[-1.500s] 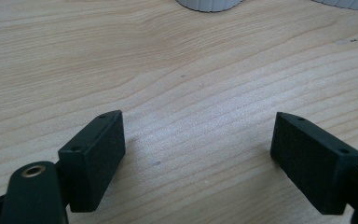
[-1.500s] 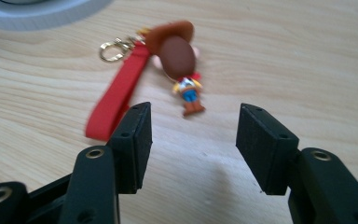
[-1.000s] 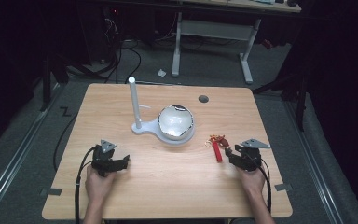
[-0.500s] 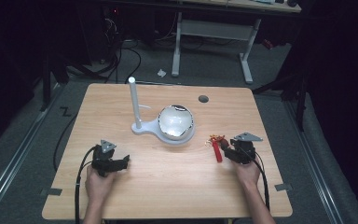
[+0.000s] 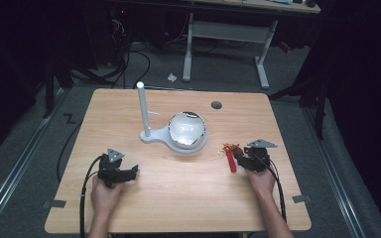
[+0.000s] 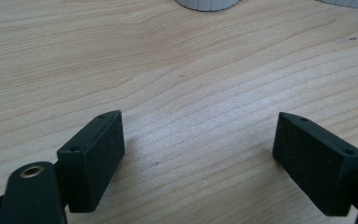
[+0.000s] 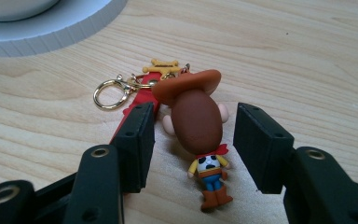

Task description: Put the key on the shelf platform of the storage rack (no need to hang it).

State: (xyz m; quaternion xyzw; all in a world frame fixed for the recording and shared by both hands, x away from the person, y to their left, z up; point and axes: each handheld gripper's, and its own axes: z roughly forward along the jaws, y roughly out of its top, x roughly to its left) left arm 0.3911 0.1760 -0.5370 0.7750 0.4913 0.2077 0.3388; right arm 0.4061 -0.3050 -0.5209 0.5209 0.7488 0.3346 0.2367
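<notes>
On the left side of the wooden table point(image 5: 178, 198), the left gripper point(image 5: 129, 173) rests low over the bare wood, held by the person's left hand point(image 5: 105, 194). In the left gripper view its two black jaws stand wide apart, and between them there is only the table surface; they hold nothing.

Near the middle of the table stands a white stand point(image 5: 176, 136) with an upright white post point(image 5: 142, 106) on its left part and a round shiny bowl point(image 5: 186, 128) on its right part. Behind it, toward the far edge, there is a small dark round hole point(image 5: 216, 105) in the tabletop.

To the right of the stand lies the cowboy keychain point(image 7: 198, 135), flat on the wood. In the right gripper view the figure has a brown hat and a big brown head, and a small body with brown boots that point toward the camera. A red strap point(image 7: 137, 105) and a gold clasp ring point(image 7: 108, 93) lie beside the hat, near the white base of the stand.

The right gripper point(image 5: 238, 157), in the person's right hand point(image 5: 260, 179), is at the keychain. Its jaws are partly open and they have just been opening. The head of the figure is between them, but the pads do not press on it; a small gap shows on each side. The left pad lies over the red strap.
</notes>
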